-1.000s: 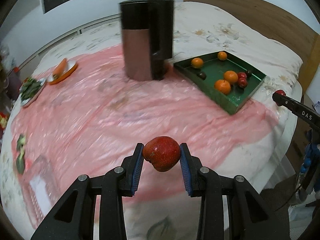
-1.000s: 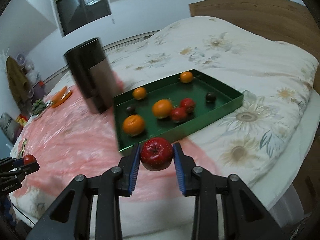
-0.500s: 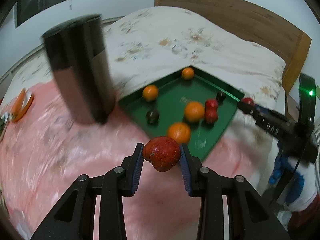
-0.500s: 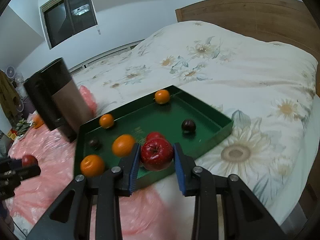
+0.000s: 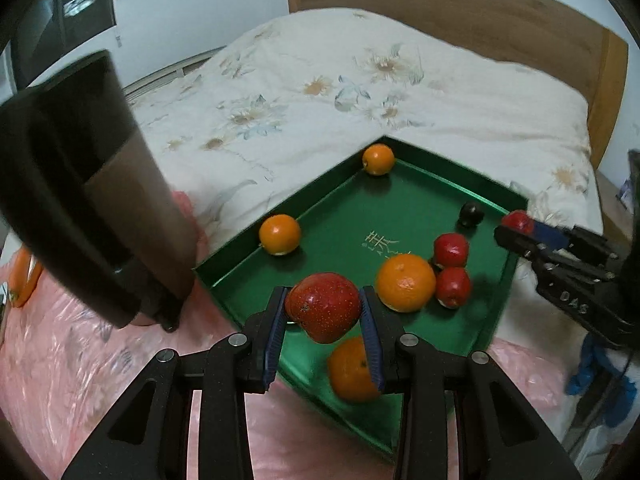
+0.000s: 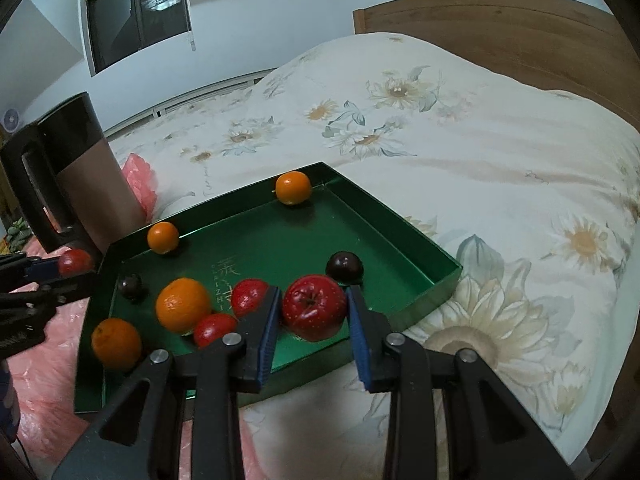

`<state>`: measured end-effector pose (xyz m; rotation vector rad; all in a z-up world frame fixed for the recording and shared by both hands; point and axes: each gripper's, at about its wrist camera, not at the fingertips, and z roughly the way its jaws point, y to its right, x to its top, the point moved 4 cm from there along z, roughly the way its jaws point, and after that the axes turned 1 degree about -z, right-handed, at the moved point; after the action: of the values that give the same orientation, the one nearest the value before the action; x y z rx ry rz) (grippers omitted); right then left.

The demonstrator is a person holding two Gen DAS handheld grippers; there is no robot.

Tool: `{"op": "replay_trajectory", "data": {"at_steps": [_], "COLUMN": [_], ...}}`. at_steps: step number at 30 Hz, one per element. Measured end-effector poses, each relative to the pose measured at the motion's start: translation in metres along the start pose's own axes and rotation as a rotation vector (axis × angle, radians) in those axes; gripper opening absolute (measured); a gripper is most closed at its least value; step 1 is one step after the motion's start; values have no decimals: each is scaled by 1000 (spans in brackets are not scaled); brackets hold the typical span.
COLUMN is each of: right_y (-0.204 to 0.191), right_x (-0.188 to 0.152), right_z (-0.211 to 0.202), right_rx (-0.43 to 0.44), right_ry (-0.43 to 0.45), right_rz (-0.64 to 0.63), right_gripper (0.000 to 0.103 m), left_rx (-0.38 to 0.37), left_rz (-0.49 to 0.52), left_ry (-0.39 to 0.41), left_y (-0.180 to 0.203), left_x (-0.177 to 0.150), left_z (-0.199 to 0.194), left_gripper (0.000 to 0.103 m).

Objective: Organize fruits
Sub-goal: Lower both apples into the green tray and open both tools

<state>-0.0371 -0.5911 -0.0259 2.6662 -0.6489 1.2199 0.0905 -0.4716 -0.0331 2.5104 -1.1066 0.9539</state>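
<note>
In your left wrist view the left gripper (image 5: 323, 322) covers part of the orange (image 5: 352, 370) at the lower middle, and the dark kettle (image 5: 86, 200) at the left is blurred and cut off by the frame edge. In your right wrist view the small dark fruit (image 6: 130, 285) at the left of the tray is too dim for you to name.

The green tray (image 6: 424, 292) lies on a bed with a flowered quilt (image 6: 460, 120), its near corner on a pink plastic sheet (image 5: 72, 368). A wooden headboard (image 5: 480, 12) fills the upper right and a dark window (image 6: 136, 8) the upper left. The tray holds oranges, small red apples and dark fruits, spread apart, with one orange (image 6: 294, 187) in the far corner.

Your left gripper is clamped on a red apple (image 5: 323, 306), which hangs over the tray's near corner at the lower middle of the frame. Your right gripper (image 6: 313, 320) is clenched on a second red apple (image 6: 314, 306), held over the tray's near edge, just in front of a dark round fruit (image 6: 344, 267).
</note>
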Motion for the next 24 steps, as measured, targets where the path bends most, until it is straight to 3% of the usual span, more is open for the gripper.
{"op": "replay_trajectory", "data": {"at_steps": [24], "right_y": [-5], "right_x": [-3], "right_z": [24], "right_rx": [-11], "right_ry": [-26], "right_rz": [-68], "right_gripper": [14], "left_rx": [17], "left_rz": [34], "left_ry": [-38], "left_y": [18], "left_x": [-8], "left_z": [39], "left_gripper": [31]}}
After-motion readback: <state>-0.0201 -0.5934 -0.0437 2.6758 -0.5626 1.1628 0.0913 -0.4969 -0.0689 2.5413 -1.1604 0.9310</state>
